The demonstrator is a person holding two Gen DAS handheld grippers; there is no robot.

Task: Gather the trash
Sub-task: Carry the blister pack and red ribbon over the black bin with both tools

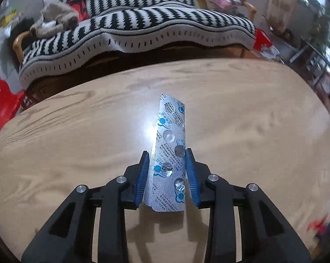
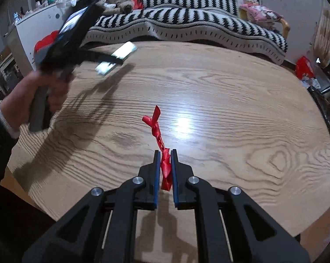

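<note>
The left tongs [image 1: 167,153] pinch a silver blister strip [image 1: 168,153] by its long edges, the blue pads [image 1: 143,179] pressed against either side. The strip is foil-backed, printed with small text and blue round marks, and carries a row of clear bubbles down its length; several look burst or flattened. It bows slightly across its width and stands out forward from the tongs, lifted clear of the bench [image 1: 252,131], with its shadow falling on the wood below.

The right tongs [image 2: 165,153] are pressed together on a red ribbon [image 2: 162,149]. The ribbon is glossy, twisted and crinkled, with a curled, forked end rising ahead of the tips and a short tail hanging below the pads. It too hangs above the bench rather than lying on it.

In the right wrist view the person's left hand [image 2: 44,94] grips the handle of the other tool at the far left, motion-blurred, the strip showing as a pale streak. The bench is pale wood with strong grain and a rounded edge. Behind it stands a sofa under a black-and-white striped blanket [image 1: 143,28].
</note>
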